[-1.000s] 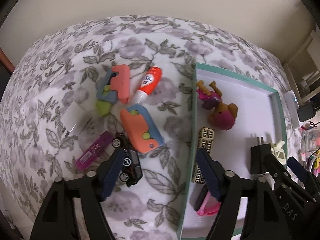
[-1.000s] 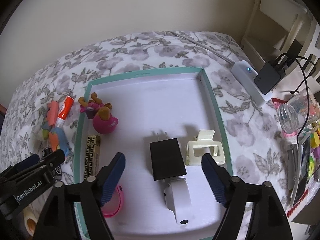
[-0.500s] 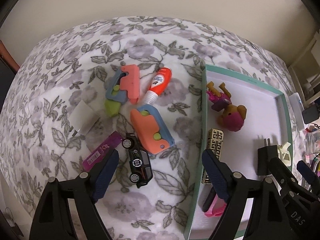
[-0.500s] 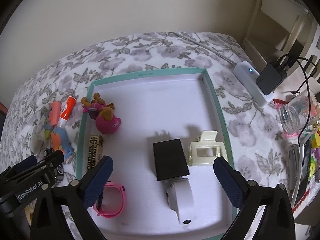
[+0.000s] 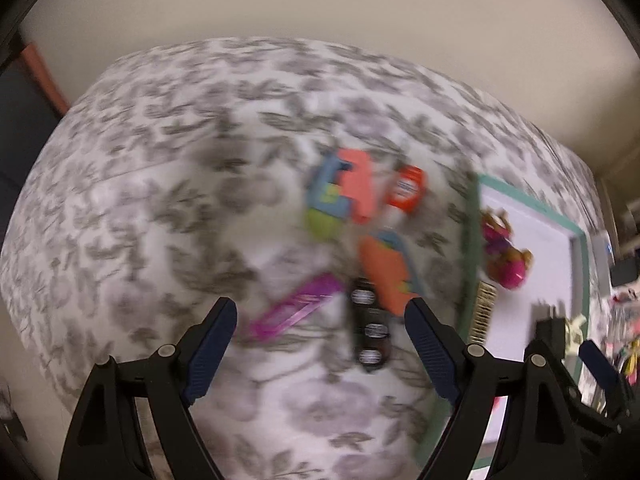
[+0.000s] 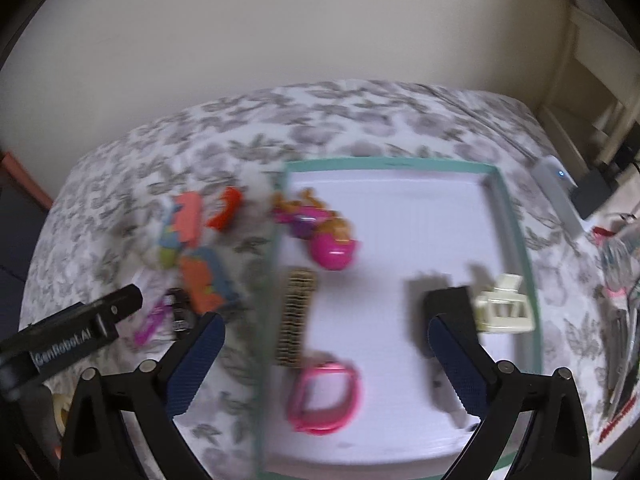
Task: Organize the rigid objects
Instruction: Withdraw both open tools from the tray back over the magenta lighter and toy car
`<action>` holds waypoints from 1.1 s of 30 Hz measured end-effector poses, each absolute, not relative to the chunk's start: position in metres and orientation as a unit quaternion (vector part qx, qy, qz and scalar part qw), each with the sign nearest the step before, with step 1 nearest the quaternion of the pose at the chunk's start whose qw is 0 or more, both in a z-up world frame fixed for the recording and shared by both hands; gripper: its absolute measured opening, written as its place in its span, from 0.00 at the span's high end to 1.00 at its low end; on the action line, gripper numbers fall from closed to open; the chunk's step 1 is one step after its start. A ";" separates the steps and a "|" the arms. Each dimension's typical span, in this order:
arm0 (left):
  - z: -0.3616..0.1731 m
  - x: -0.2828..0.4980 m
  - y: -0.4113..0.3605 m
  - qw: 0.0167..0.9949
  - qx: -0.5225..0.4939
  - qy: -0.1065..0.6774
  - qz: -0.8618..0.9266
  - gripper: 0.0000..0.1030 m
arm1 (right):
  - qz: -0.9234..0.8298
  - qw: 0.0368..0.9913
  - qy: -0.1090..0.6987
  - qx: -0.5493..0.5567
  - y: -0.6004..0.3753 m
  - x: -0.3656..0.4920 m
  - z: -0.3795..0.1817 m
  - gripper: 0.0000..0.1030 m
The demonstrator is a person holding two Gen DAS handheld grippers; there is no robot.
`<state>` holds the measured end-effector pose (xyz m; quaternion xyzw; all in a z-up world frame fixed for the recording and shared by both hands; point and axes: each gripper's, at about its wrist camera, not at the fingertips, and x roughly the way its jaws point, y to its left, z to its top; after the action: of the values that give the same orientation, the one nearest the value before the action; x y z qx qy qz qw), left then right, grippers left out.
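Observation:
Both views are motion-blurred. My left gripper [image 5: 320,308] is open above the floral cloth. A black toy car [image 5: 370,330] and a purple stick [image 5: 296,312] lie between and just beyond its fingers, untouched. Farther off are two orange-and-blue toys [image 5: 386,276] and a red glue bottle [image 5: 406,190]. My right gripper [image 6: 324,322] is open wide over the teal-rimmed tray [image 6: 384,162], holding nothing. Inside the tray are a pink doll [image 6: 328,240], a gold patterned piece [image 6: 298,312], a pink watch [image 6: 324,396], a black adapter [image 6: 448,304] and a cream hair clip [image 6: 504,312].
A white power strip [image 6: 560,196] with a black plug lies right of the tray. Beyond it is a clutter of small items [image 6: 620,264] at the table's right edge. A pale wall stands behind the table. The cloth's left half [image 5: 140,200] is bare.
Both views have swung left, so the objects sit further right in them and are now blurred. The right gripper's jaws have spread wider. Nothing was picked up.

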<state>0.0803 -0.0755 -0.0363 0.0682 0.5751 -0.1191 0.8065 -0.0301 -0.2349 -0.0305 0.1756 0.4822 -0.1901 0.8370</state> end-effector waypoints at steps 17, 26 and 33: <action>-0.047 0.102 0.026 0.798 0.000 0.601 -0.042 0.16 | -0.113 0.849 0.496 0.143 -0.158 0.007 -0.045 0.02; -0.067 0.107 -0.006 0.788 0.017 0.609 -0.092 0.16 | -0.108 0.833 0.526 0.137 -0.153 0.019 -0.073 0.22; -0.078 0.109 -0.030 0.784 0.036 0.608 -0.123 0.16 | -0.106 0.825 0.532 0.158 -0.159 0.023 -0.085 0.33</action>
<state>0.1094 -0.0298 -0.0781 0.0363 0.6079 -0.1230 0.7836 0.0231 -0.1590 -0.0847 0.1580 0.5315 -0.1062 0.8254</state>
